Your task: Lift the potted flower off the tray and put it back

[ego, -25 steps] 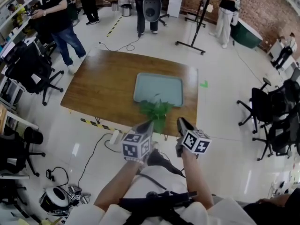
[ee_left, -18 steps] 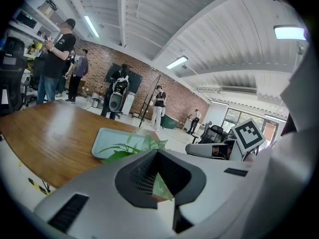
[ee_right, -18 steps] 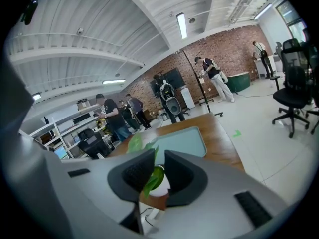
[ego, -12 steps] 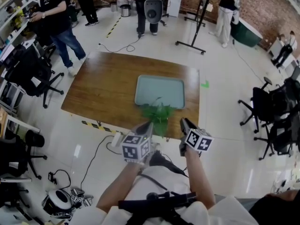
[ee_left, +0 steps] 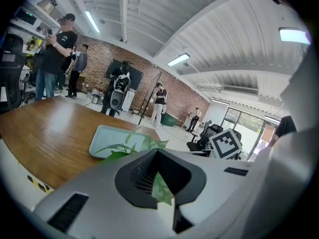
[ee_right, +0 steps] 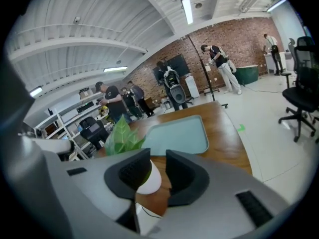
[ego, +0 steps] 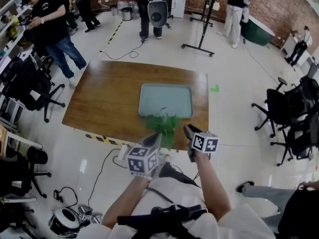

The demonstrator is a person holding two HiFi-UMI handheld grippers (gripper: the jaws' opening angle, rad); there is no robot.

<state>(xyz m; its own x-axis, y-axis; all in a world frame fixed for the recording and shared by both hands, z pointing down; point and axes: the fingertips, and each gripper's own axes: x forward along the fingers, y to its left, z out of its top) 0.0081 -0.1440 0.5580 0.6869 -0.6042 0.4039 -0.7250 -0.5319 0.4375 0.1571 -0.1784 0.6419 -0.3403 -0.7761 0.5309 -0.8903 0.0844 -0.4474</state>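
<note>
The potted flower (ego: 162, 125) is off the pale green tray (ego: 165, 101), at the front edge of the wooden table (ego: 109, 98). In the head view its leaves hide the pot. The right gripper view shows the white pot (ee_right: 148, 179) between the jaws of my right gripper (ee_right: 158, 156). The jaws are opening: the pot lies against the left pad and the right pad stands clear. I cannot tell whether the pot rests on the wood. My left gripper (ee_left: 157, 151) has its tips together, with a leaf (ee_left: 160, 189) showing in the slot behind them. It sits just below the foliage (ego: 157, 136).
Several people stand beyond the table's far side, near a speaker on a stand (ego: 157, 10). Office chairs (ego: 286, 113) crowd the right, and more chairs (ego: 27, 83) the left. A cable and power strip (ego: 122, 153) lie on the floor by the front edge.
My right gripper has shifted a little closer to the table's front edge beside the plant. The left gripper has stayed under the leaves.
</note>
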